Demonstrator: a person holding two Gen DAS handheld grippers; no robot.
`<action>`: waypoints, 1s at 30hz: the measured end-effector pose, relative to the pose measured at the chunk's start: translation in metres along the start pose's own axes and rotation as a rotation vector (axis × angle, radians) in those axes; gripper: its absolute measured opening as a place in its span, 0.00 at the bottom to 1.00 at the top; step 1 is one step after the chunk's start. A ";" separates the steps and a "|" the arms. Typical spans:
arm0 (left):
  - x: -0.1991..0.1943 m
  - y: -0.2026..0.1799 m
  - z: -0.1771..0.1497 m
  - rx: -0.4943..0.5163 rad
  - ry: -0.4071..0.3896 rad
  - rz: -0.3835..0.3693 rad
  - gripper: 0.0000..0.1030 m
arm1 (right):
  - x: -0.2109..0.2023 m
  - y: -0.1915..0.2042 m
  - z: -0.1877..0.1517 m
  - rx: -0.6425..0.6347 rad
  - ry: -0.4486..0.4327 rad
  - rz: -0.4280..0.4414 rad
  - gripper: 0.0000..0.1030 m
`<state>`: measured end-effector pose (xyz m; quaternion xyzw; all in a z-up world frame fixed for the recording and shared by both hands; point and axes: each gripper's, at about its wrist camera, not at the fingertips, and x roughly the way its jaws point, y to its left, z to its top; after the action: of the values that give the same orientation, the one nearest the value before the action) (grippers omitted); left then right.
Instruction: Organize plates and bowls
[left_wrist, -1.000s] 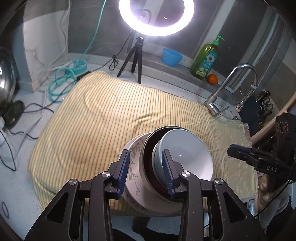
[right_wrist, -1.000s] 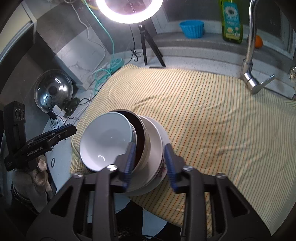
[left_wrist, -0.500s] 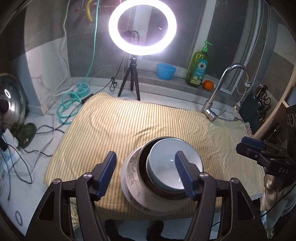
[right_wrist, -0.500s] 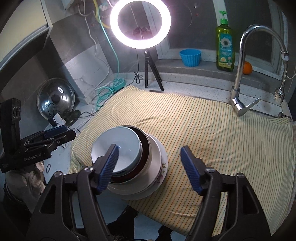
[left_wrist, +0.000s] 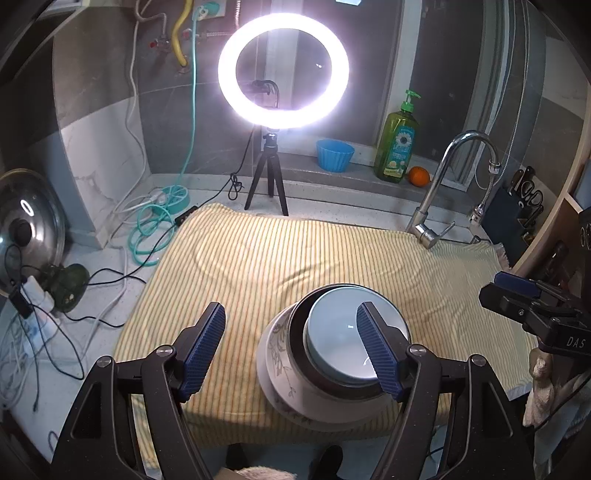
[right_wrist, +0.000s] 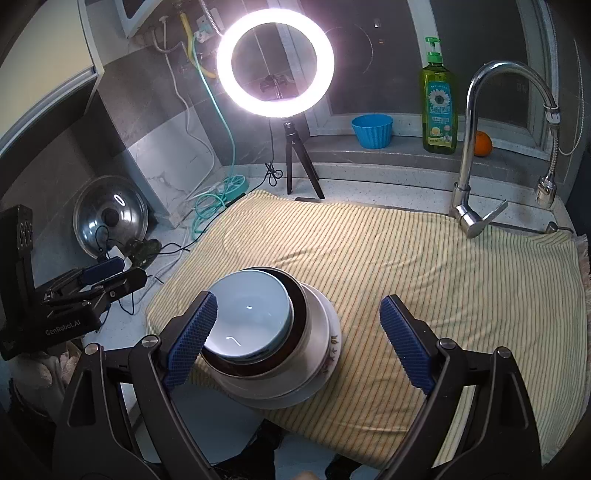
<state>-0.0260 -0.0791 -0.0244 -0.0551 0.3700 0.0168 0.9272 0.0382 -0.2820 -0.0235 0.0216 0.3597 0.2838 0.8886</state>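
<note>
A stack of dishes stands near the front edge of the striped yellow cloth (left_wrist: 295, 254). A pale blue bowl (left_wrist: 343, 336) sits in a dark brown bowl (left_wrist: 301, 317), which sits in a white floral bowl (left_wrist: 277, 354) on a floral plate (right_wrist: 330, 354). The pale blue bowl (right_wrist: 251, 317) and the cloth (right_wrist: 424, 266) also show in the right wrist view. My left gripper (left_wrist: 291, 350) is open and empty above and in front of the stack. My right gripper (right_wrist: 299, 339) is open and empty, its jaws wide on either side of the stack, raised clear of it.
A ring light on a tripod (left_wrist: 282, 70) stands behind the cloth. A faucet (left_wrist: 439, 199), green soap bottle (left_wrist: 397, 147), blue cup (left_wrist: 334, 155) and orange (left_wrist: 419, 175) are at the back right. A pot lid (left_wrist: 26, 225) and cables (left_wrist: 155, 221) lie to the left.
Both grippers opened wide, letting go of the stack, and pulled back and up from it. The dishes stay on the cloth.
</note>
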 end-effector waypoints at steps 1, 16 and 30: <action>-0.001 0.000 0.000 0.000 0.002 -0.002 0.71 | 0.000 0.000 0.000 0.002 -0.001 -0.002 0.89; 0.002 0.000 0.000 -0.005 0.016 -0.027 0.71 | 0.005 0.001 0.000 0.009 0.008 -0.010 0.89; 0.008 -0.001 -0.001 -0.004 0.038 -0.032 0.71 | 0.012 -0.001 0.001 0.005 0.024 -0.006 0.89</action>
<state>-0.0209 -0.0808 -0.0309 -0.0632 0.3867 0.0014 0.9201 0.0458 -0.2762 -0.0307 0.0195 0.3709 0.2804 0.8851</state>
